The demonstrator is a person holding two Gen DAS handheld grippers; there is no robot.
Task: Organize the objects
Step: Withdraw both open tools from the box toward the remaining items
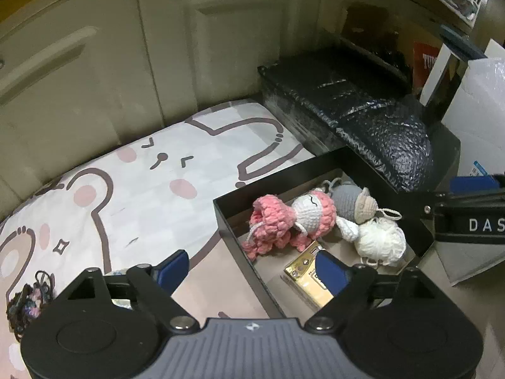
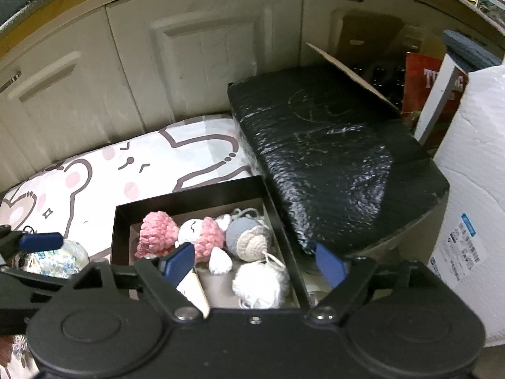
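Note:
An open black box (image 1: pixel 277 175) (image 2: pixel 189 194) lies on a bear-print sheet (image 1: pixel 142 195). Inside it are a pink and white crocheted doll (image 1: pixel 284 224) (image 2: pixel 176 233), a grey and beige crocheted toy (image 1: pixel 350 200) (image 2: pixel 249 235), a white yarn ball (image 1: pixel 382 240) (image 2: pixel 260 282) and a gold packet (image 1: pixel 304 273). My left gripper (image 1: pixel 251 263) is open above the box's left wall, one finger over the sheet, the other over the gold packet. My right gripper (image 2: pixel 252 257) is open above the box's right side, astride its right wall. Nothing is gripped by either.
A black plastic-wrapped package (image 2: pixel 331 158) lies right behind the box. A white bubble-wrap roll (image 2: pixel 473 173) stands at the far right. Cream cupboard doors (image 1: pixel 94 79) close off the back. A dark yarn piece (image 1: pixel 28 300) and a shiny crumpled item (image 2: pixel 60 259) lie on the sheet at left.

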